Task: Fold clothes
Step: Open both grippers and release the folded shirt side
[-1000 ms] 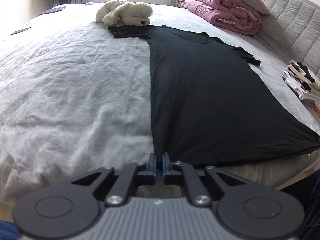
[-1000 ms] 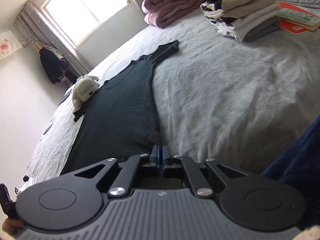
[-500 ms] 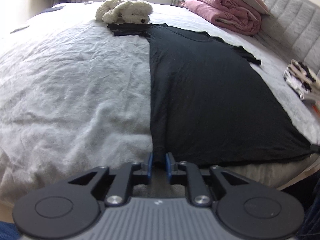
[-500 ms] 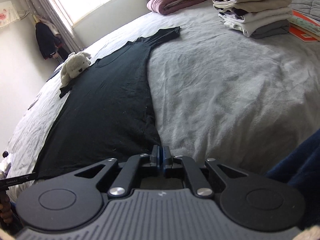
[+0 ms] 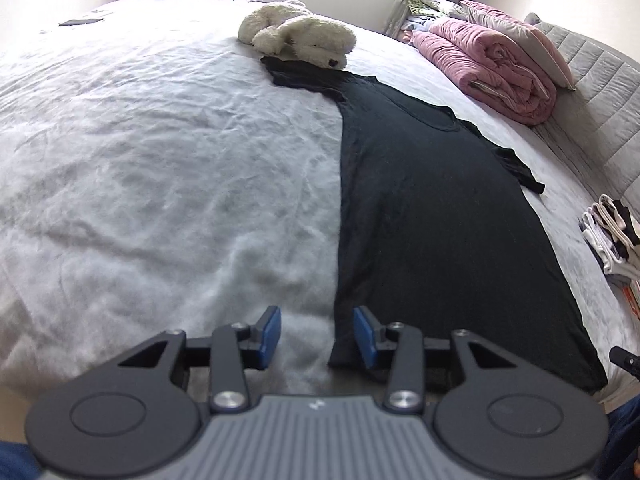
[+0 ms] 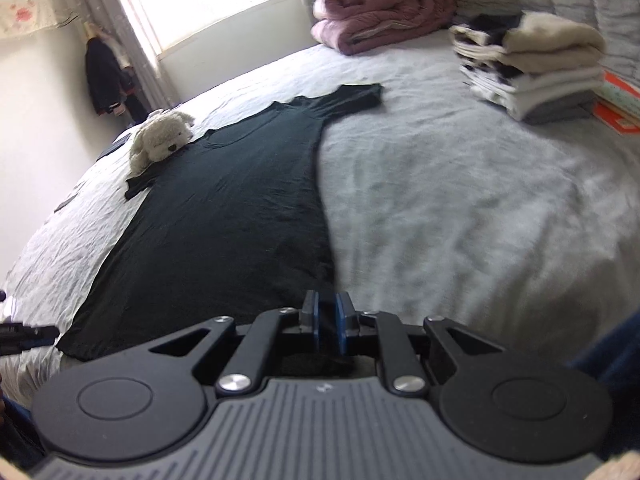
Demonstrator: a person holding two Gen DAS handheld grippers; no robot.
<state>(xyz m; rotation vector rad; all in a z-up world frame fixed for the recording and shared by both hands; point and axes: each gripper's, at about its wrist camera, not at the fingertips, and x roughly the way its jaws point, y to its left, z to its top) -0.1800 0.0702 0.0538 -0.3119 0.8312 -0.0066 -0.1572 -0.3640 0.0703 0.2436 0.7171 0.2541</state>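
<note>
A black T-shirt (image 5: 432, 216) lies flat along the grey bed, collar at the far end and hem toward me. My left gripper (image 5: 316, 334) stands wide open over the hem's left corner; that corner lies just inside its right finger and rests on the sheet. In the right wrist view the same T-shirt (image 6: 232, 200) runs from the hem up to one sleeve. My right gripper (image 6: 328, 328) sits at the hem's right corner, its jaws parted by a narrow gap with dark cloth showing between them.
A white plush toy (image 5: 298, 32) lies on the far left sleeve. A rolled pink quilt (image 6: 384, 8) sits by the padded headboard (image 5: 600, 92). A stack of folded clothes (image 6: 532, 64) and an orange book (image 6: 616, 116) are on the right.
My left gripper has opened wide and dropped the hem corner onto the bed. The right gripper's jaws, pressed together before, now show a small gap, and its view has swung right.
</note>
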